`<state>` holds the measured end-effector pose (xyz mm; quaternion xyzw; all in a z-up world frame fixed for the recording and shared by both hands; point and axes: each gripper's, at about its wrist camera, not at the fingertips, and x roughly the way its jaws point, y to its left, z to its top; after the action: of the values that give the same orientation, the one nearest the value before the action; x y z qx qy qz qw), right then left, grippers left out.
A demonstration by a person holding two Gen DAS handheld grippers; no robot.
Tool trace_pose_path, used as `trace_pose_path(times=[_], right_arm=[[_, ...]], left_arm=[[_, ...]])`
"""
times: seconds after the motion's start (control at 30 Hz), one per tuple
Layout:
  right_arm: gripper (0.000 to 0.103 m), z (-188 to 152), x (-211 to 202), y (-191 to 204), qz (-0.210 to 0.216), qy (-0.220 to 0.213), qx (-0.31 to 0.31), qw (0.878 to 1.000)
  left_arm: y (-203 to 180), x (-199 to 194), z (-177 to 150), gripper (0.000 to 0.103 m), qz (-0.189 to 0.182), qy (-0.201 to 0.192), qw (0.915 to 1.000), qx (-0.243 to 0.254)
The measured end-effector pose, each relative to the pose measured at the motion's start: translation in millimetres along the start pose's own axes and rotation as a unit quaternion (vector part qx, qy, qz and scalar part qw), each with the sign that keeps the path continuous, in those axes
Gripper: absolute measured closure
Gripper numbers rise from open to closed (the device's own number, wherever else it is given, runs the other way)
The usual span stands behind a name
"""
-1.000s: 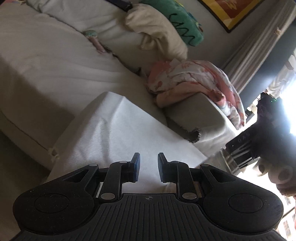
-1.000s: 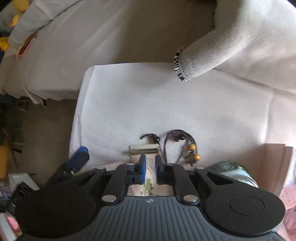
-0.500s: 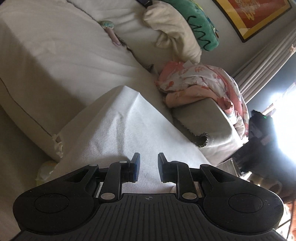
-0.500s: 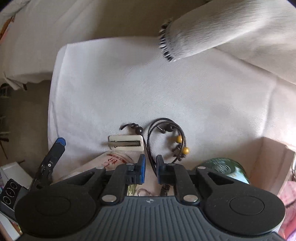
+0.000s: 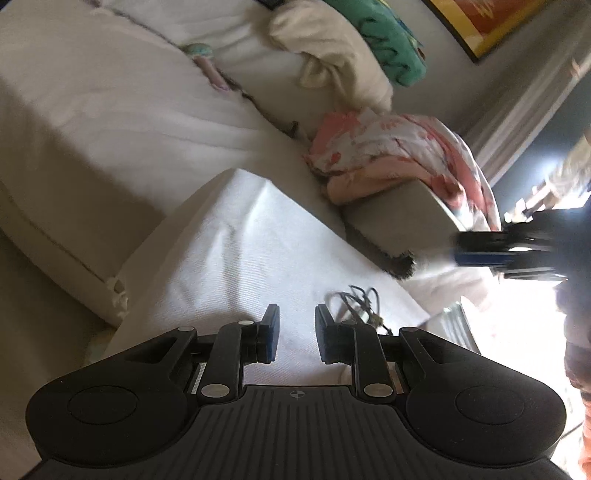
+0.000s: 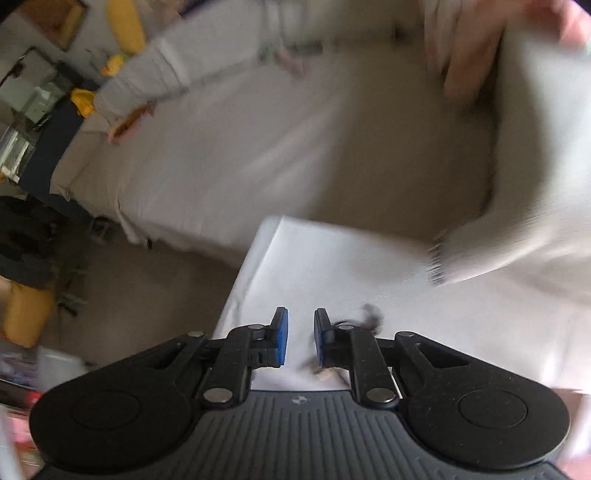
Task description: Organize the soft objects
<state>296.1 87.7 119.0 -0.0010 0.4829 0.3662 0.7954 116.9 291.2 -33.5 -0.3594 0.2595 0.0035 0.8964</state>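
Observation:
A pink floral blanket (image 5: pixel 399 155) lies crumpled on the sofa arm, over a grey fringed throw (image 5: pixel 402 221). Behind it a cream pillow (image 5: pixel 332 70) and a teal plush (image 5: pixel 380 37) lean on the sofa back. My left gripper (image 5: pixel 297 332) hovers low over the white-clothed table (image 5: pixel 240 240), open with nothing between its fingers. My right gripper (image 6: pixel 299 336) is above the same table (image 6: pixel 369 266); its jaws are opening and hold nothing. It shows blurred in the left wrist view (image 5: pixel 480 249). The grey throw (image 6: pixel 517 184) hangs at the right.
A dark beaded cord (image 5: pixel 354 302) lies on the table by my left gripper's fingers, and the same cord (image 6: pixel 365 319) sits just past the right gripper's fingers. The sofa seat (image 6: pixel 258 147) stretches behind. Yellow plush toys (image 6: pixel 125 22) and clutter sit far left.
My right gripper has lifted and tipped up from the table towards the sofa, and its jaws have parted. The left gripper has hardly moved; the right one now shows blurred beside it.

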Motion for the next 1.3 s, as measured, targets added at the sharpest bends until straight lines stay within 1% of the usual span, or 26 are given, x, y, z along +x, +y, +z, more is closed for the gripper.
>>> trace_pose_path(times=[0.03, 0.07, 0.1, 0.13, 0.17, 0.2, 0.23, 0.33, 0.4, 0.43, 0.5, 0.53, 0.63, 0.67, 0.77, 0.83, 0.9, 0.93, 1.0, 1.07, 1.1, 1.13, 1.17, 1.23, 1.27, 1.3], right_arm=[[0.072, -14.7, -22.6, 4.5, -0.018, -0.036, -0.039, 0.998], [0.055, -29.6, -42.4, 7.1, -0.036, -0.068, -0.070, 0.995], [0.040, -49.3, -60.8, 9.7, -0.056, -0.103, -0.096, 0.988], [0.037, -67.1, -77.3, 8.3, -0.069, -0.132, -0.113, 0.982], [0.037, -84.2, -89.9, 7.9, -0.075, -0.157, -0.124, 0.977], [0.037, -101.5, -102.5, 6.5, -0.082, -0.174, -0.134, 0.972], [0.037, -118.0, -111.8, 4.3, -0.086, -0.177, -0.147, 0.969], [0.037, -161.2, -115.5, 1.3, -0.073, -0.154, -0.166, 0.971], [0.037, -186.6, -111.1, -8.3, -0.064, -0.143, -0.162, 0.974], [0.037, -198.5, -99.5, -8.6, -0.062, -0.139, -0.159, 0.975], [0.037, -219.6, -87.9, -13.1, -0.059, -0.134, -0.163, 0.976], [0.037, -232.0, -75.9, -9.2, -0.062, -0.134, -0.175, 0.973], [0.037, -263.5, -65.3, -1.9, -0.085, -0.162, -0.224, 0.957], [0.037, -270.0, -60.2, 2.4, -0.092, -0.174, -0.237, 0.951], [0.037, -289.4, -48.8, 8.8, -0.090, -0.191, -0.259, 0.942], [0.037, -298.0, -41.9, 11.2, -0.086, -0.185, -0.281, 0.938], [0.037, -303.4, -45.9, 10.7, -0.083, -0.199, -0.289, 0.933], [0.037, -303.3, -47.4, 8.6, -0.077, -0.204, -0.286, 0.933], [0.037, -299.4, -44.9, 3.5, -0.070, -0.192, -0.271, 0.941], [0.037, -292.7, -44.5, -1.9, -0.064, -0.181, -0.244, 0.951], [0.037, -288.0, -43.8, -5.0, -0.060, -0.178, -0.231, 0.955], [0.037, -285.0, -43.1, -8.6, -0.056, -0.174, -0.218, 0.959], [0.037, -282.7, -41.3, -13.0, -0.051, -0.170, -0.209, 0.962], [0.037, -281.0, -40.1, -17.8, -0.048, -0.163, -0.195, 0.966], [0.037, -281.3, -40.5, -19.1, -0.047, -0.162, -0.191, 0.967], [0.037, -281.8, -40.8, -19.5, -0.046, -0.161, -0.191, 0.967]], left_arm=[[-6.4, 1.4, 4.4, 0.080, -0.005, 0.013, 0.9997, 0.021], [-14.7, 3.9, 10.2, 0.080, -0.011, 0.028, 0.9979, 0.057], [-23.9, 8.1, 14.8, 0.080, -0.013, 0.042, 0.9939, 0.101], [-33.9, 14.3, 19.6, 0.080, -0.012, 0.060, 0.9872, 0.148], [-41.9, 22.9, 25.3, 0.080, -0.017, 0.082, 0.9789, 0.186], [-47.1, 32.4, 31.5, 0.080, -0.022, 0.102, 0.9722, 0.210], [-49.9, 43.2, 39.0, 0.080, -0.024, 0.122, 0.9677, 0.219], [-52.7, 74.5, 61.9, 0.080, -0.033, 0.178, 0.9616, 0.206], [-57.7, 91.5, 69.7, 0.080, -0.050, 0.221, 0.9506, 0.213], [-61.4, 98.6, 72.1, 0.081, -0.050, 0.237, 0.9450, 0.220], [-72.2, 113.5, 73.0, 0.081, -0.031, 0.266, 0.9331, 0.240], [-76.7, 120.5, 72.5, 0.081, -0.020, 0.277, 0.9280, 0.248], [-89.6, 136.9, 76.4, 0.080, -0.006, 0.299, 0.9216, 0.247], [-94.5, 142.0, 77.5, 0.077, 0.002, 0.300, 0.9209, 0.248], [-113.6, 157.6, 74.6, 0.079, 0.031, 0.291, 0.9155, 0.276], [-126.8, 167.3, 70.4, 0.079, 0.054, 0.274, 0.9113, 0.303], [-135.3, 174.5, 67.7, 0.079, 0.079, 0.257, 0.9085, 0.320], [-137.0, 176.3, 68.4, 0.079, 0.091, 0.251, 0.9086, 0.321], [-137.3, 174.5, 73.2, 0.079, 0.114, 0.230, 0.9146, 0.313], [-134.8, 166.3, 80.6, 0.079, 0.114, 0.228, 0.9209, 0.294], [-132.2, 160.8, 83.7, 0.079, 0.106, 0.244, 0.9207, 0.286], [-130.0, 155.8, 85.8, 0.079, 0.096, 0.265, 0.9176, 0.280], [-127.6, 151.6, 85.8, 0.079, 0.088, 0.291, 0.9112, 0.277], [-122.2, 146.0, 85.2, 0.079, 0.071, 0.357, 0.8905, 0.273], [-120.7, 144.4, 84.4, 0.080, 0.063, 0.379, 0.8836, 0.267], [-121.1, 144.0, 85.2, 0.080, 0.059, 0.390, 0.8815, 0.260]])
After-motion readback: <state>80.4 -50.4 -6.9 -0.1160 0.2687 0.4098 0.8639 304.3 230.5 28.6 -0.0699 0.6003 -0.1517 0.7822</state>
